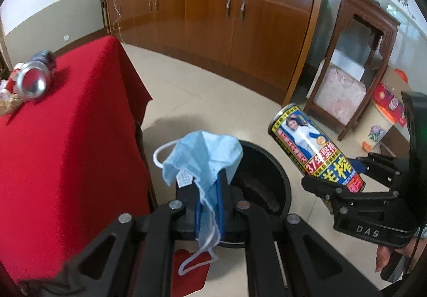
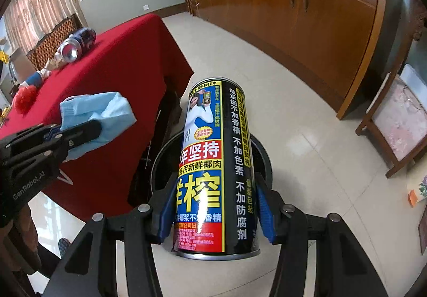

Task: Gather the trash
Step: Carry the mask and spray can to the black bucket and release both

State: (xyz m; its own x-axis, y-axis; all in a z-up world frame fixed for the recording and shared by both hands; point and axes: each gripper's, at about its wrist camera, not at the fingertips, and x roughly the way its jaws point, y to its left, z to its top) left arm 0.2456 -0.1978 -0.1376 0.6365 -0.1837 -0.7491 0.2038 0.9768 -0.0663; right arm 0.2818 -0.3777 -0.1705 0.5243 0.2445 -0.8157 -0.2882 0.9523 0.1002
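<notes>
Two grippers hang over the black bin point(image 1: 267, 163). Left gripper point(image 1: 210, 190) pinches a crumpled pale-blue face mask point(image 1: 202, 158); right gripper point(image 2: 213, 209) clamps a tall black-and-yellow drink can point(image 2: 216, 163) printed with Chinese text.

Open bin point(image 1: 277, 171) mouth unobstructed below; red table point(image 1: 80, 115) crowds its left.

The bin point(image 1: 269, 177) is standing on the floor point(image 1: 202, 99) beside the table point(image 1: 66, 137). A can point(image 1: 34, 80) is lying on the table, and the cabinet point(image 1: 226, 16) is standing behind.
</notes>
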